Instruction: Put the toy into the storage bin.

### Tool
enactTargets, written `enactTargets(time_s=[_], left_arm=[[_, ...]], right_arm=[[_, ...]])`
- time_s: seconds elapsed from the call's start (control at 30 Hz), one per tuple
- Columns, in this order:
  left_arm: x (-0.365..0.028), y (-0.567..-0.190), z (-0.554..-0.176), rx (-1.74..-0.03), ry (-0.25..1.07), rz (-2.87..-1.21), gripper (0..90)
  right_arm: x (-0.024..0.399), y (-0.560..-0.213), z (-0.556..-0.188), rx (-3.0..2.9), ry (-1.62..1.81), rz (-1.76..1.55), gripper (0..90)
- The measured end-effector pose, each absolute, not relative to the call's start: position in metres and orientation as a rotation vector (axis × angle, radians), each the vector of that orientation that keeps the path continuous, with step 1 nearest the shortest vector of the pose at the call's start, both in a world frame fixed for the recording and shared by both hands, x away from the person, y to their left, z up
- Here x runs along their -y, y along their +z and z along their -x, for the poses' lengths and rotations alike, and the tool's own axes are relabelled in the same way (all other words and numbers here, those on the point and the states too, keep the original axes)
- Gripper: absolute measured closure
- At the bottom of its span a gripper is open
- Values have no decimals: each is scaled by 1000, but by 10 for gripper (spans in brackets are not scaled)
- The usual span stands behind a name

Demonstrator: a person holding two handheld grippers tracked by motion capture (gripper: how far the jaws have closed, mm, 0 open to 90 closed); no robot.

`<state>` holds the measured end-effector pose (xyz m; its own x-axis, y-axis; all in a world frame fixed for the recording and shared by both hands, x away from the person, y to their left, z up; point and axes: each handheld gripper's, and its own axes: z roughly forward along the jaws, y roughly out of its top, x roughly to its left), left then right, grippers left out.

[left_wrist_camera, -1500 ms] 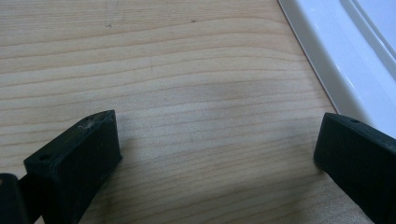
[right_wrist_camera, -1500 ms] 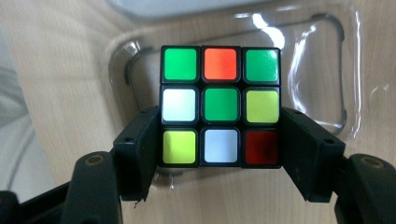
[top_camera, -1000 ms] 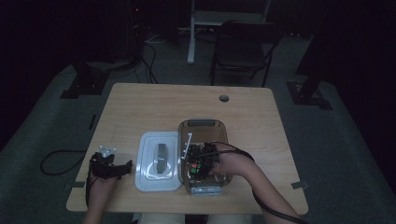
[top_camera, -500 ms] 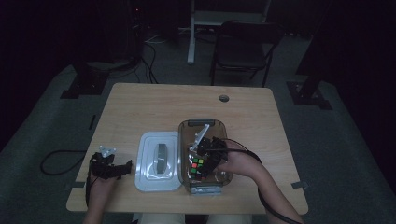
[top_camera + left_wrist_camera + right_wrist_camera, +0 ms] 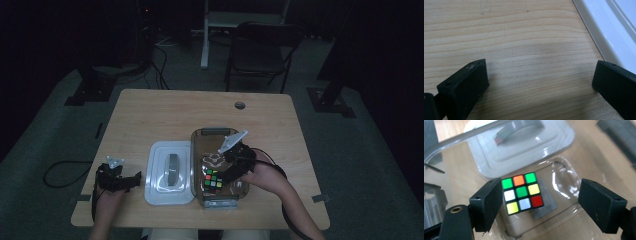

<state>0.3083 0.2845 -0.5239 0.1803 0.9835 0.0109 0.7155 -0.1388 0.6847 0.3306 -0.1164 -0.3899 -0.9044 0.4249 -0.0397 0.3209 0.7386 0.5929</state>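
A scrambled colour cube [image 5: 212, 181] [image 5: 522, 193] lies on the floor of a clear plastic container [image 5: 220, 137] [image 5: 566, 195] at the table's front right. My right gripper [image 5: 226, 176] [image 5: 541, 200] hangs just above and behind the cube. Its jaws have just been opening and now stand wide, with the cube beyond their tips and untouched. The container's white lid [image 5: 170, 172] [image 5: 524, 145] lies flat to the left of the container. My left gripper [image 5: 134, 179] [image 5: 540, 77] rests open over bare wood beside the lid's edge [image 5: 609, 27], nothing between its jaws.
The wooden table [image 5: 165, 115] has a cable hole [image 5: 240, 105] near its far edge. A dark chair [image 5: 260, 45] and stand legs sit on the floor beyond. Cables trail from both grippers off the front edge.
The right gripper has drawn up and back from the cube, and its jaws have spread apart. The cube stays in the container. The left gripper has not moved.
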Motion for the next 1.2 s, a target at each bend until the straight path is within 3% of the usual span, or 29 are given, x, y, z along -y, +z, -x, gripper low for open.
enactTargets(time_s=[0.63,1.2], left_arm=[[-285,-524,-308,-1592,642,-1920,11],[-284,-524,-308,-1592,643,-1919,11]], right_arm=[[181,-382,-325,-2457,1187,-829,136],[243,-407,-323,-2262,1192,-1069,135]])
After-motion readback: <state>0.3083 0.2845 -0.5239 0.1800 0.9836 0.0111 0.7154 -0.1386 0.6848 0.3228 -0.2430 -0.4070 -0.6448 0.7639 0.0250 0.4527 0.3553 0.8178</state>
